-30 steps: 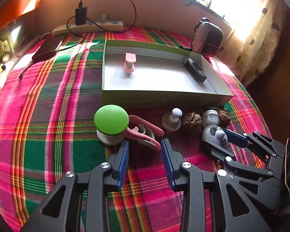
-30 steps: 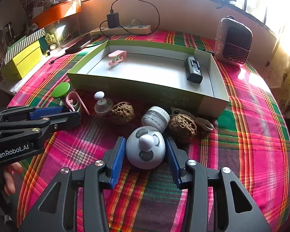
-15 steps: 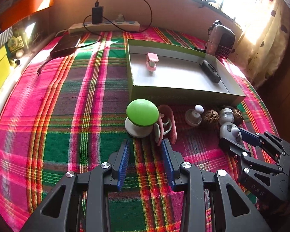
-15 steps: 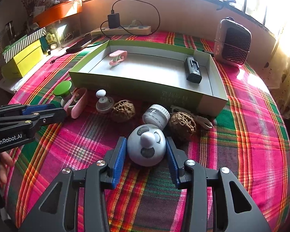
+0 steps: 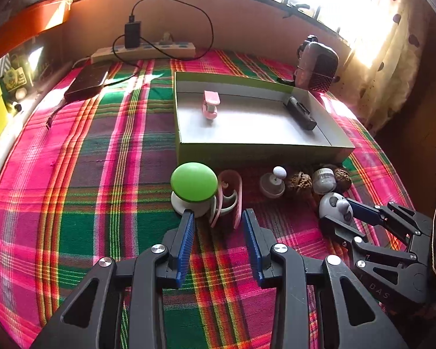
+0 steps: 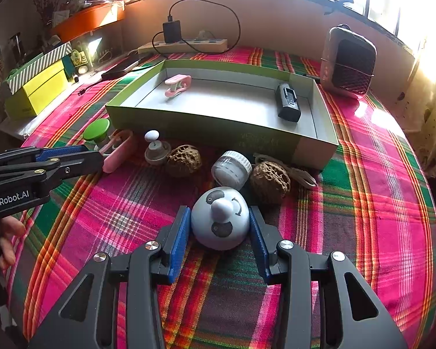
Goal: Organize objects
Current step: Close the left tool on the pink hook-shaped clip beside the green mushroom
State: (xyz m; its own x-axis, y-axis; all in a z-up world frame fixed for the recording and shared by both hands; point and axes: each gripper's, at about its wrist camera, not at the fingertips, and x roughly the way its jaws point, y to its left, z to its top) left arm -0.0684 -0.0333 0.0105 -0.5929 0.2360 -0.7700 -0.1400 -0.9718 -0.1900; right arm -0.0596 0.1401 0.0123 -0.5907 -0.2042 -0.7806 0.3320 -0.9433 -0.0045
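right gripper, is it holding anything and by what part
The right gripper is clamped on the grey panda-face toy, its pads against the toy's two rounded sides. The left gripper is open and holds nothing.

clip (image 6: 177,85) and battery (image 6: 287,102) lie in the box (image 6: 218,133); jar (image 6: 232,169) sits before it.

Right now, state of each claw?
Left claw: open, empty, just short of the pink clip.
Right claw: shut on the panda toy.
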